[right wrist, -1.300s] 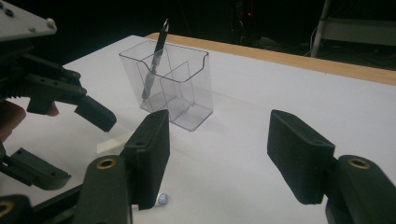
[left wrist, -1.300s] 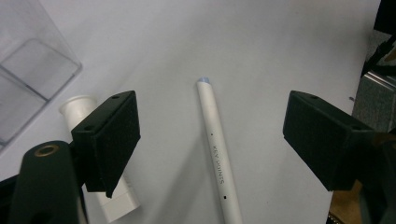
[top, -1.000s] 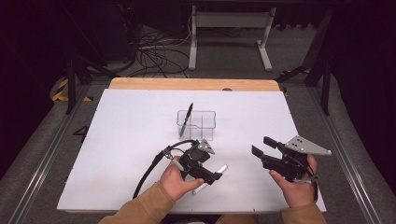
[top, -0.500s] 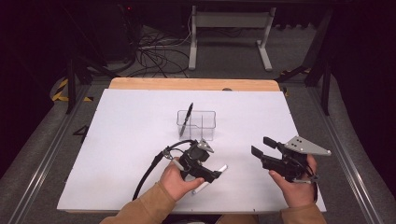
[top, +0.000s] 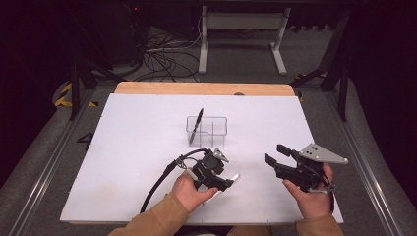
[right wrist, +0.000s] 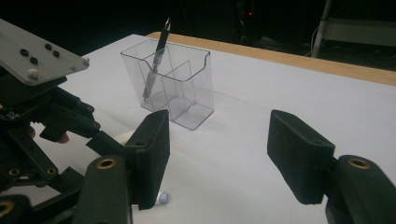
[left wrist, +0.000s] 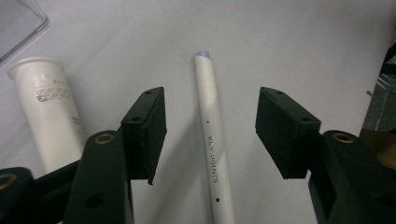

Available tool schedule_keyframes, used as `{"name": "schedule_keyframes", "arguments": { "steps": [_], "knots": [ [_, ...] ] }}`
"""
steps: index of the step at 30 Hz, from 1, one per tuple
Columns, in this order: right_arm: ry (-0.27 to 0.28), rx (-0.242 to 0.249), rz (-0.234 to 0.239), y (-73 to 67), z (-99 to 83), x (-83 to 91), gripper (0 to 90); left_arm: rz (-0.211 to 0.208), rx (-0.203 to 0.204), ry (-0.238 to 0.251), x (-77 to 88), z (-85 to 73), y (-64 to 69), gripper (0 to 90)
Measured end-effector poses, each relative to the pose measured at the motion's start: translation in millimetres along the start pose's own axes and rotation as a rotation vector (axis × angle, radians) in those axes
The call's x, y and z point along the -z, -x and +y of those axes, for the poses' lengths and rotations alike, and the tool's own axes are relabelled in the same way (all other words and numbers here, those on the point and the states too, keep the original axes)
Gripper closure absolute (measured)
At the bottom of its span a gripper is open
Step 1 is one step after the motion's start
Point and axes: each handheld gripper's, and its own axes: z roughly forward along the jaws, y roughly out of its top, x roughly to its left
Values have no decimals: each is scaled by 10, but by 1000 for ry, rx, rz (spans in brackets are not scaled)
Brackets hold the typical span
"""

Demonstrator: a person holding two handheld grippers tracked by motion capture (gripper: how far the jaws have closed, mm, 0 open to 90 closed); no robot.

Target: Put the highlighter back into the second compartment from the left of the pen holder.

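White plastic pen [left wrist: 211,140] is lying on the desk [top: 128,147] between the closing jaws of the left gripper [left wrist: 210,126], untouched; the right gripper [right wrist: 219,154] is hovering half-open, empty, nearby.

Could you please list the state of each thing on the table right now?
White pen: lying flat between the left gripper's jaws, not pinched.
Left gripper: jaws just closing, pads apart from pen.
Right gripper: open, holding nothing.
Clear holder: upright.
Black pen: leaning in holder.
White tube: lying flat.
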Motion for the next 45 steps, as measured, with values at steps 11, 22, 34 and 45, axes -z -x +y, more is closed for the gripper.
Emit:
{"name": "schedule_keyframes", "arguments": {
  "steps": [11,22,34,45],
  "knots": [
    [-6,1,-2,-1,-4,-5,402,23,-35,-49,-127,8,62,568],
    [-7,2,-3,-3,-4,-4,402,91,-47,-105,-234,9,133,646],
    [-8,4,1,-6,-4,-5,402,138,-42,-101,-270,-2,148,734],
    [-12,3,3,-10,-6,-15,402,149,-22,-98,-274,0,156,783]
  ]
}}
